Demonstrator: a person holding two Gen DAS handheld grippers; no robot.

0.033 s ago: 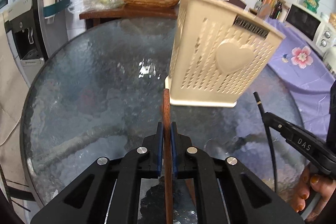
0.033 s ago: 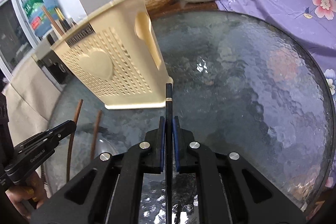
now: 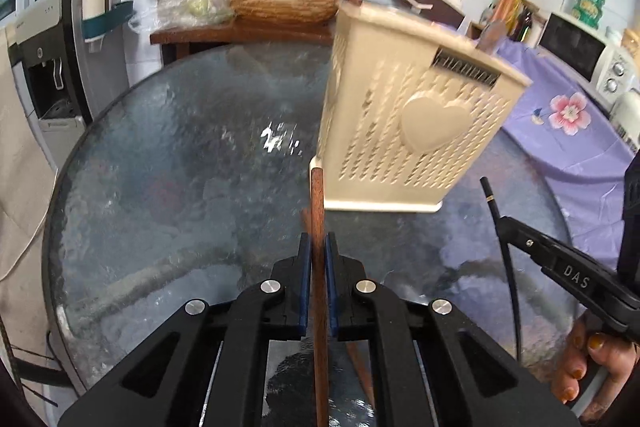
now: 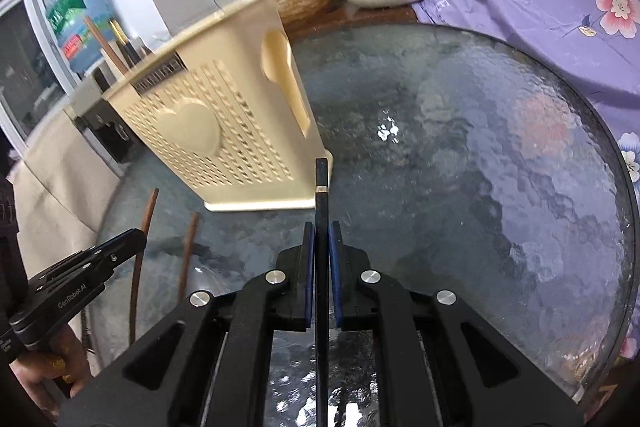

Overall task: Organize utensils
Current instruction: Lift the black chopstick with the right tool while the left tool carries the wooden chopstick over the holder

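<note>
Left gripper (image 3: 316, 251) is pinching a brown wooden chopstick (image 3: 318, 211), its long axis running near-to-far and its tip pointing at the cream utensil holder (image 3: 416, 107) on the glass table (image 3: 180, 167). Right gripper (image 4: 320, 239) is pinching a black chopstick (image 4: 321, 187) (gold-banded), likewise pointing far toward the holder's base.

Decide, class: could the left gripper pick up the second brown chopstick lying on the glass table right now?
Probably not: the left gripper is already shut on a brown chopstick, so the loose chopstick beside it must wait.
</note>
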